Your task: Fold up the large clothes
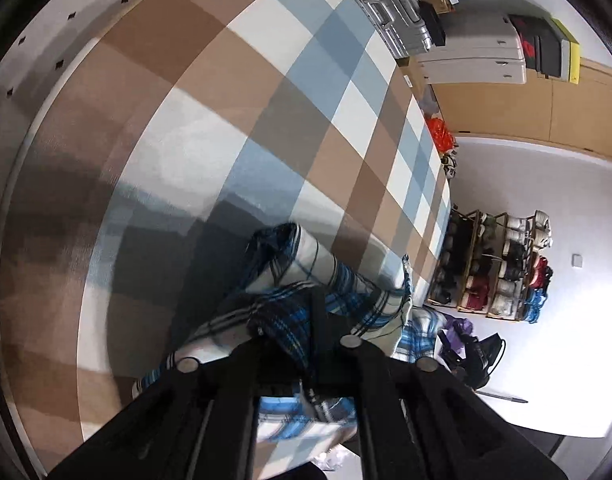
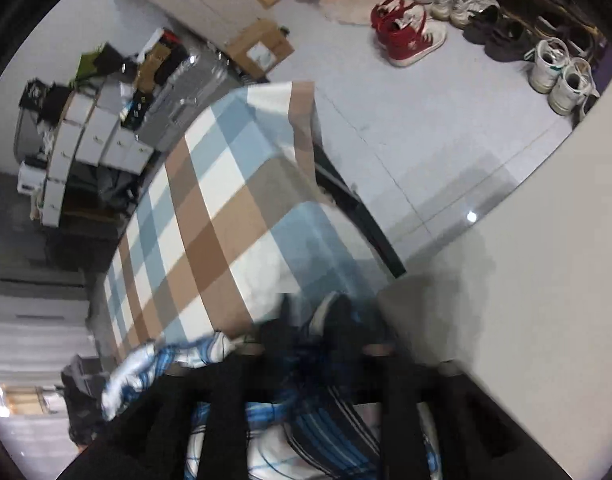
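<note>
Left gripper (image 1: 306, 320) fingers pinched on shirt (image 1: 306, 268) over bed (image 1: 233, 120); right gripper (image 2: 310, 316) fingers parted, shirt just below.

Even indoor light; dark shadows fall on the bedspread (image 1: 209, 128) toward seven o'clock. Right view smeared by motion blur; edges bend, corners black.

**Hidden, cropped and blurred parts**

In the right wrist view the black right gripper (image 2: 306, 320) is smeared by motion blur, so its fingertips merge with the blue-and-white plaid shirt (image 2: 273, 420) and contact cannot be judged. The lower edge crops that shirt. In the left wrist view the black left gripper (image 1: 306, 320) covers the shirt's middle, and bunched cloth hides the fingertips. The wooden shoe rack (image 1: 494, 268) holds pairs too small to identify.
</note>
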Tool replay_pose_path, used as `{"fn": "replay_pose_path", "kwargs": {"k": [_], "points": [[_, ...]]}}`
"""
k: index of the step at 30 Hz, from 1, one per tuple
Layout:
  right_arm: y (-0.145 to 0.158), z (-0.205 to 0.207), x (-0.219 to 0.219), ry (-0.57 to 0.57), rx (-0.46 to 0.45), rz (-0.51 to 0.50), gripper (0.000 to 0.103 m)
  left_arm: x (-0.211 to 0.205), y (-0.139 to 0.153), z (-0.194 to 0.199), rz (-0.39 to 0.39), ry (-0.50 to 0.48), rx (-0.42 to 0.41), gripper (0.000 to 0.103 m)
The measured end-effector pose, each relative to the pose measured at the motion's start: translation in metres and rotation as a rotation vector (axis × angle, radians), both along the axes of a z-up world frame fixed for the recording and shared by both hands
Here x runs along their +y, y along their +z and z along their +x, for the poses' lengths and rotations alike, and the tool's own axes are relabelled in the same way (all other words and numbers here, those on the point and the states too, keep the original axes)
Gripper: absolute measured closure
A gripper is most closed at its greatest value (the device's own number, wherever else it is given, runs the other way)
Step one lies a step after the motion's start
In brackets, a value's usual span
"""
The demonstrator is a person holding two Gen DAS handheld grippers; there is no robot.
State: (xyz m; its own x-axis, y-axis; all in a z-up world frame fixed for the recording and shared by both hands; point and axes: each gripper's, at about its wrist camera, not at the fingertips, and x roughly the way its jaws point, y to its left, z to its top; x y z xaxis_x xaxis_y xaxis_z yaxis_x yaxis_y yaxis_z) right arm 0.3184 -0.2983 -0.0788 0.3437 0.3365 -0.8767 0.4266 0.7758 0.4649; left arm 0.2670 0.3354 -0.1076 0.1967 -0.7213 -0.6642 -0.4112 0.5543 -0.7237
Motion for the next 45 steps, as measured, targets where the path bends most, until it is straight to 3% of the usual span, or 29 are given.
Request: {"fn": "replay_pose_path", "kwargs": {"k": [1,2,4,7,10,15,18,21,24,26,29,31,34,36,38,41,44,45], "points": [[0.008,-0.002,-0.003,-0.021,-0.038,-0.010,0.031,0.007,0.003,-0.003,-0.008,0.015,0.010,0.083],[0.017,-0.007,-0.007,-0.048,-0.082,-0.021,0.030,0.013,0.005,-0.005,-0.015,0.042,0.013,0.061],[0.036,-0.017,-0.008,-0.064,-0.154,-0.038,0.029,0.026,0.014,-0.008,0.002,0.116,-0.011,0.045],[0.061,-0.026,0.030,0.086,-0.220,-0.151,0.025,0.031,0.034,-0.014,0.048,0.150,-0.059,0.044],[0.071,-0.039,0.103,0.327,-0.236,-0.328,0.023,0.010,0.058,-0.020,0.114,0.097,-0.138,0.044],[0.057,-0.073,0.236,0.731,-0.277,-0.566,0.017,-0.078,0.081,-0.038,0.247,-0.146,-0.272,0.039],[0.026,-0.086,0.281,0.868,-0.268,-0.650,0.017,-0.127,0.057,-0.040,0.323,-0.301,-0.285,0.039],[-0.015,-0.076,0.284,0.862,-0.165,-0.672,0.017,-0.149,0.010,-0.032,0.416,-0.369,-0.219,0.039],[-0.043,-0.060,0.259,0.750,-0.097,-0.609,0.017,-0.143,-0.025,-0.025,0.395,-0.327,-0.174,0.039],[-0.055,-0.055,0.246,0.710,-0.083,-0.549,0.017,-0.139,-0.028,-0.024,0.376,-0.311,-0.182,0.039],[-0.053,-0.055,0.246,0.719,-0.096,-0.560,0.018,-0.136,-0.020,-0.025,0.416,-0.336,-0.155,0.039],[-0.035,-0.059,0.240,0.703,-0.131,-0.549,0.019,-0.133,-0.002,-0.029,0.406,-0.330,-0.181,0.039],[0.002,-0.076,0.227,0.673,-0.226,-0.512,0.017,-0.150,0.030,-0.041,0.377,-0.351,-0.287,0.039],[0.016,-0.092,0.226,0.725,-0.246,-0.484,0.017,-0.172,0.040,-0.048,0.333,-0.404,-0.325,0.039],[0.012,-0.103,0.229,0.783,-0.241,-0.503,0.017,-0.198,0.035,-0.051,0.336,-0.474,-0.346,0.039],[-0.018,-0.114,0.232,0.802,-0.156,-0.645,0.014,-0.223,0.006,-0.049,0.394,-0.544,-0.301,0.039],[-0.063,-0.118,0.224,0.796,-0.041,-0.693,0.014,-0.224,-0.024,-0.048,0.416,-0.502,-0.243,0.040],[-0.061,-0.120,0.218,0.762,-0.092,-0.679,0.011,-0.221,-0.028,-0.048,0.408,-0.484,-0.251,0.040]]}}
